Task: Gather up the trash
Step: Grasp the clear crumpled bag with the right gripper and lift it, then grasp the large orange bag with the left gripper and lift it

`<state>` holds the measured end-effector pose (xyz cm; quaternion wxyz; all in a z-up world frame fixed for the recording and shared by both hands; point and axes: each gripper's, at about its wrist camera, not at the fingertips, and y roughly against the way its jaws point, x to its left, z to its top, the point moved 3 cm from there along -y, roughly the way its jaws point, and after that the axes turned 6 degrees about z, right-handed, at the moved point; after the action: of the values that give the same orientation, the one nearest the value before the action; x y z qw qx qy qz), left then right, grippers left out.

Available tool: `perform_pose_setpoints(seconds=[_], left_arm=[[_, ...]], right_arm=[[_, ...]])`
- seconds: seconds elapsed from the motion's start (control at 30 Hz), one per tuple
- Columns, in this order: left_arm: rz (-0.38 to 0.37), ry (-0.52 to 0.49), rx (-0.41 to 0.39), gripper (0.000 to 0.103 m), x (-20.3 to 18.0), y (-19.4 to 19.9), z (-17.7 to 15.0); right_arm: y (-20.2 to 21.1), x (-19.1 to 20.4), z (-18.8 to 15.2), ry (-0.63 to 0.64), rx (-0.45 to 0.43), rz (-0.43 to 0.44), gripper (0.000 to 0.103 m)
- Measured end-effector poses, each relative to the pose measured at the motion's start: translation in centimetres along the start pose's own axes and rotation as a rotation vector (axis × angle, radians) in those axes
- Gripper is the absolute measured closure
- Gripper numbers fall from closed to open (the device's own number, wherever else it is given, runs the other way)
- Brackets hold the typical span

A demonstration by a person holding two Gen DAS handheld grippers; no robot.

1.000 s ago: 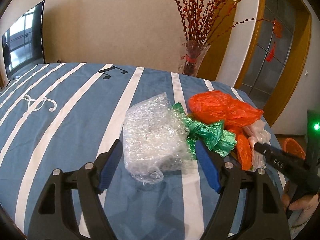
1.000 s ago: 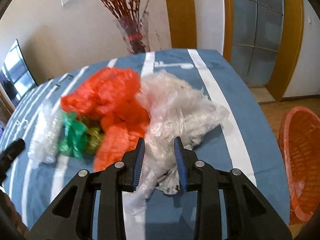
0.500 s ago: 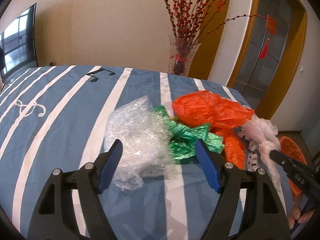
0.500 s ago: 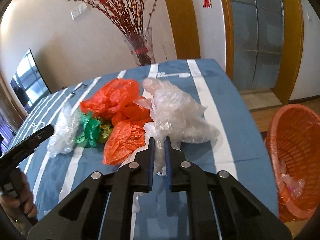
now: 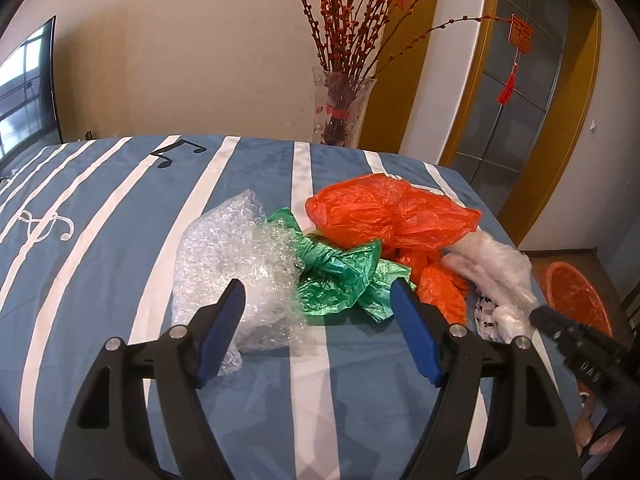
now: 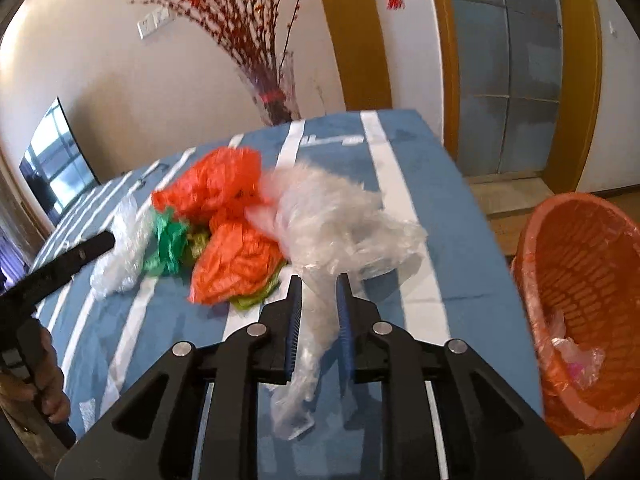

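Observation:
My right gripper (image 6: 319, 286) is shut on a clear plastic bag (image 6: 340, 220) and holds it lifted off the blue striped table (image 6: 452, 216); a tail of the bag hangs below the fingers. My left gripper (image 5: 318, 300) is open and empty, just in front of a wad of bubble wrap (image 5: 236, 256) and a green plastic bag (image 5: 340, 276). An orange plastic bag (image 5: 384, 212) lies behind them. The clear bag (image 5: 496, 272) and the right gripper's body (image 5: 580, 352) show at the right of the left wrist view. An orange trash basket (image 6: 584, 292) stands on the floor at the right.
A glass vase (image 5: 340, 108) with red-berry branches stands at the table's far edge. A TV (image 5: 24, 88) is at the far left. The table's right edge (image 6: 480, 216) drops beside the basket, which holds a little plastic. A doorway is behind.
My right gripper closed on the clear bag and lifted it up and toward the basket side. My left gripper drew back slightly and stayed open.

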<state>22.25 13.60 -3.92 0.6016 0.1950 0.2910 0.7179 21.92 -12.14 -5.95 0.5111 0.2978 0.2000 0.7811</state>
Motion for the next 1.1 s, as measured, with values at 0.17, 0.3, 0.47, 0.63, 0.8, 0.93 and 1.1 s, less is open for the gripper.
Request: perform_pose_setpoints(seconds=[0.17, 0.3, 0.47, 0.63, 0.8, 0.93, 1.1], left_arm=[[-0.007, 0.008, 0.004, 0.030, 0.1, -0.2, 0.0], [-0.006, 0.008, 0.012, 0.030, 0.0, -0.7, 0.0], [-0.016, 0.017, 0.028, 0.030, -0.1, -1.3, 0.2], [-0.029, 0.015, 0.034, 0.030, -0.7, -2.1, 1.1], [-0.033, -0.013, 0.034, 0.030, -2.3, -3.6, 3.1], [-0.030, -0.043, 0.053, 0.030, -4.0, -5.8, 4.7], [-0.011, -0.073, 0.136, 0.023, -5.5, -9.7, 5.2]], right_arm=[[0.0, -0.1, 1.3, 0.001, -0.031, -0.011, 0.064], [-1.8, -0.1, 2.6, -0.001, -0.023, -0.023, 0.064], [-5.6, 0.0, 3.3, 0.010, 0.044, -0.046, 0.064], [-6.1, -0.9, 3.0, -0.033, 0.047, -0.009, 0.101], [-1.4, -2.7, 3.8, -0.082, -0.080, -0.013, 0.101], [0.8, -3.8, 3.8, -0.097, -0.113, -0.021, 0.101], [1.3, -4.7, 2.8, -0.110, -0.094, -0.021, 0.101]])
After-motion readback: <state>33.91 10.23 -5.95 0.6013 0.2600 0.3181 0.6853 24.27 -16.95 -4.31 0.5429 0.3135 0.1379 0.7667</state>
